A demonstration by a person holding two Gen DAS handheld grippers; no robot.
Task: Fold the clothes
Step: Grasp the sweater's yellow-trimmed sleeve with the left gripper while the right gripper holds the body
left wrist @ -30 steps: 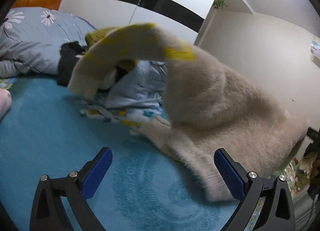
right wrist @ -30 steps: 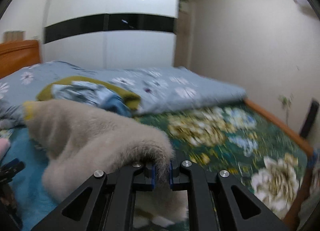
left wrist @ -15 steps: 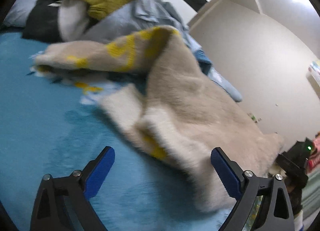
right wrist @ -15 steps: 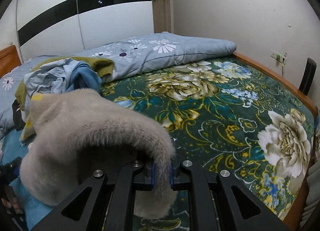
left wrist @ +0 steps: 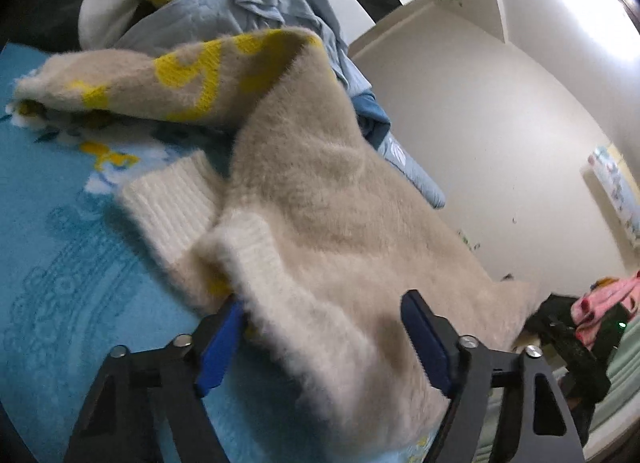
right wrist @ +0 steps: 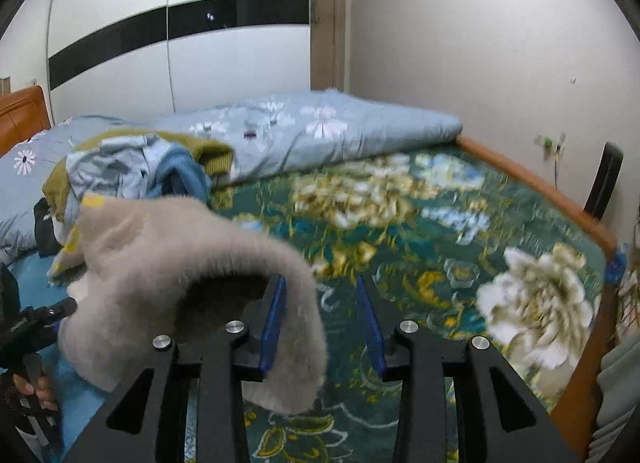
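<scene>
Left wrist view: my left tool has its jaws part-open and they have just been closing in. The hem of the beige fuzzy sweater lies between them; the left blue pad touches the fabric edge, the right pad stands apart from it, so I read no grip. The sweater lies spread on the bed over the blue blanket. One sleeve with yellow markings stretches away to the left, resting on the blanket. A white ribbed cuff is folded in just beside the body of the garment.

Right wrist view: my right tool has jaws that have just been opening. A fold of the sweater drapes over its left finger and hangs down into the gap; the right pad is clear of it. I log this as released, not clamped.

Behind the sweater sits a heap of clothes, light blue and olive-yellow, against a folded pale-blue floral quilt. To the right the bed carries a dark green flowered cover. Image is motion-blurred there.
</scene>
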